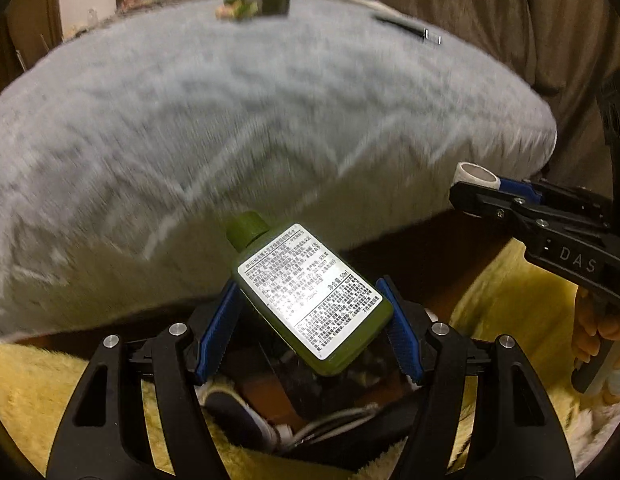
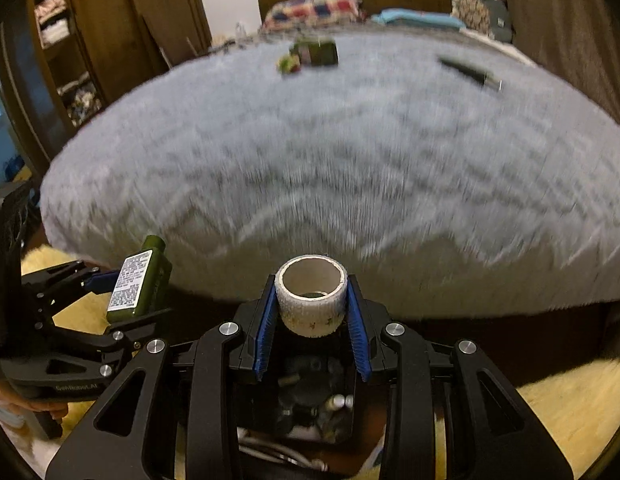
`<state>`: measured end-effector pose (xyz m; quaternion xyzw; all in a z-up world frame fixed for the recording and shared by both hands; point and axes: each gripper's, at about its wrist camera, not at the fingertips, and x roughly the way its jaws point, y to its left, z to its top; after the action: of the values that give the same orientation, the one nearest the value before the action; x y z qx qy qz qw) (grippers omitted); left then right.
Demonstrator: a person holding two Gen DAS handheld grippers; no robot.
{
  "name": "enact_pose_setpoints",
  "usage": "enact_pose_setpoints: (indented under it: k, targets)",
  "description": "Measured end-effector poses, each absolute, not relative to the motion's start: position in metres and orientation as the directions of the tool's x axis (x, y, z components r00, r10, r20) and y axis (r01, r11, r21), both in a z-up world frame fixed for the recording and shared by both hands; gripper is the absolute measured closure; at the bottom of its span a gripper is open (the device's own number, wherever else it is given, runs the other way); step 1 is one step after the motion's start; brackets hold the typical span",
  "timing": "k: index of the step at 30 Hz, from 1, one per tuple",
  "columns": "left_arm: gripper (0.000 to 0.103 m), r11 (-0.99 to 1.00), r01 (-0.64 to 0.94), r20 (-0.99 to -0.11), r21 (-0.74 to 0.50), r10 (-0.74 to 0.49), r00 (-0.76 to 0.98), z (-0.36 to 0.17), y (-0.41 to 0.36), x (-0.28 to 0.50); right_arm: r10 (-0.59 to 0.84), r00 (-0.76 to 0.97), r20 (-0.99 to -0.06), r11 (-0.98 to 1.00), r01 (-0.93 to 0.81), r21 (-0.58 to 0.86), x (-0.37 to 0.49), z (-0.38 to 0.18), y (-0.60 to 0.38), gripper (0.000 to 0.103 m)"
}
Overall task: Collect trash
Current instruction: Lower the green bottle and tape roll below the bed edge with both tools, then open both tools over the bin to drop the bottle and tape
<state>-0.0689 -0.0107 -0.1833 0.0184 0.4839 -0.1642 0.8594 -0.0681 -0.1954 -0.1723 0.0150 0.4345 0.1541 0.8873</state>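
Note:
My left gripper [image 1: 310,312] is shut on a small green bottle [image 1: 306,292] with a white printed label, held tilted between the blue pads. The right wrist view shows that same green bottle [image 2: 140,284] at the lower left. My right gripper [image 2: 311,308] is shut on a white tape roll [image 2: 311,300], its hollow core facing up; the tape roll [image 1: 475,176] also shows at the right of the left wrist view. Both grippers hang over a dark bin [image 2: 310,396] with clutter inside, in front of the bed. A green package [image 2: 311,54] and a dark pen-like item [image 2: 467,72] lie far back on the bed.
A grey fluffy blanket [image 2: 329,168] covers the bed ahead. A yellow furry rug [image 1: 50,392] lies on the floor around the bin. Pillows [image 2: 313,10] rest at the headboard, a wooden shelf [image 2: 58,48] stands at the left, and a brown curtain [image 2: 569,24] hangs at the right.

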Motion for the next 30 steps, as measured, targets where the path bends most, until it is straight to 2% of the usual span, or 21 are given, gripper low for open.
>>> enact_pose_setpoints:
  k: [11,21,29,30]
  targets:
    - [0.038,0.947,0.286,-0.921,-0.144,-0.234,0.31,-0.256,-0.025,-0.063,0.311,0.422,-0.852,0.945,-0.231,0.231,-0.063,-0.235,-0.19,0.069]
    - [0.038,0.947,0.271,-0.957,-0.17,-0.224,0.184,-0.297,-0.03,-0.062,0.26,0.282,-0.923,0.958,-0.193,0.211,-0.054,-0.288,-0.188,0.069]
    - [0.038,0.953,0.229,-0.965,-0.197,-0.23,0.127,-0.315,-0.029,-0.06,0.272,0.251,-0.929,0.954,-0.199,0.226,-0.055,-0.295,-0.185,0.068]
    - [0.036,0.954,0.227,-0.966,-0.195,-0.227,0.123,-0.316,-0.028,-0.062,0.274,0.248,-0.929,0.954,-0.192,0.23,-0.055,-0.296,-0.186,0.065]
